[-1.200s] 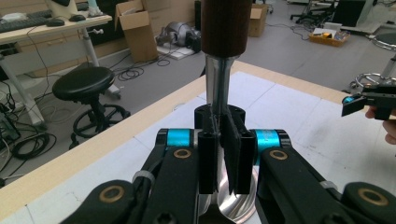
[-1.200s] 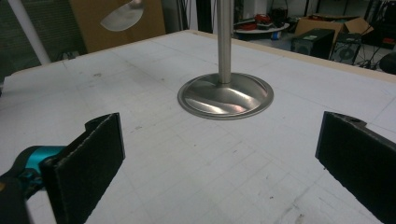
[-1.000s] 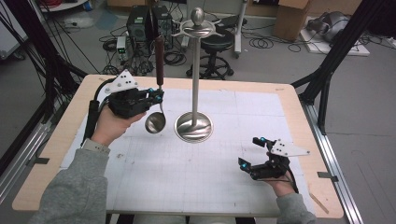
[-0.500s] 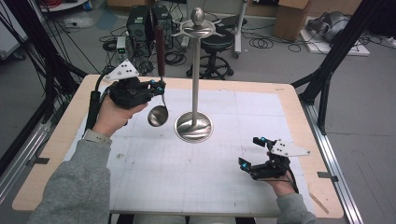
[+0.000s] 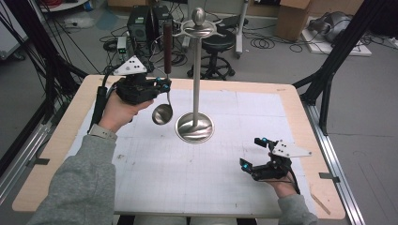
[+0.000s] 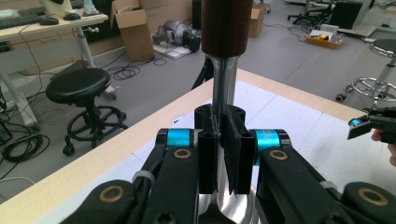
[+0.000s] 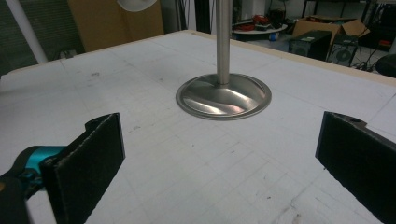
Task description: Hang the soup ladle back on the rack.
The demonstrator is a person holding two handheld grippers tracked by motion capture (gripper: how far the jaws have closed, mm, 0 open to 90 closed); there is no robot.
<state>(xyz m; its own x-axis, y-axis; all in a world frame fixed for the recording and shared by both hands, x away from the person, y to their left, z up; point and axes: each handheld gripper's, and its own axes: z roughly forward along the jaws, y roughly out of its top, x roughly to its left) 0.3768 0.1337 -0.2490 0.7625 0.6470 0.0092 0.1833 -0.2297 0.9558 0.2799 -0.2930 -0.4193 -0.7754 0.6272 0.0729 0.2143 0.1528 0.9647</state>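
The left tongs [image 5: 162, 86] are clenched on the ladle [image 5: 163, 112], held upright above the tabletop [image 5: 291, 101] beside the stand [image 5: 196, 70]; hanging it on a top hook looks undone. The right tongs [image 5: 252, 154] rest released.

Pretty even overhead light; we see soft glare on the round steel stand base [image 7: 223, 97], and near black tongs pads [image 7: 88, 158] look blurry.

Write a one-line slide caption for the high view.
Left gripper holds a wooden-handled ladle upright above the table beside the steel rack stand; right gripper rests open.
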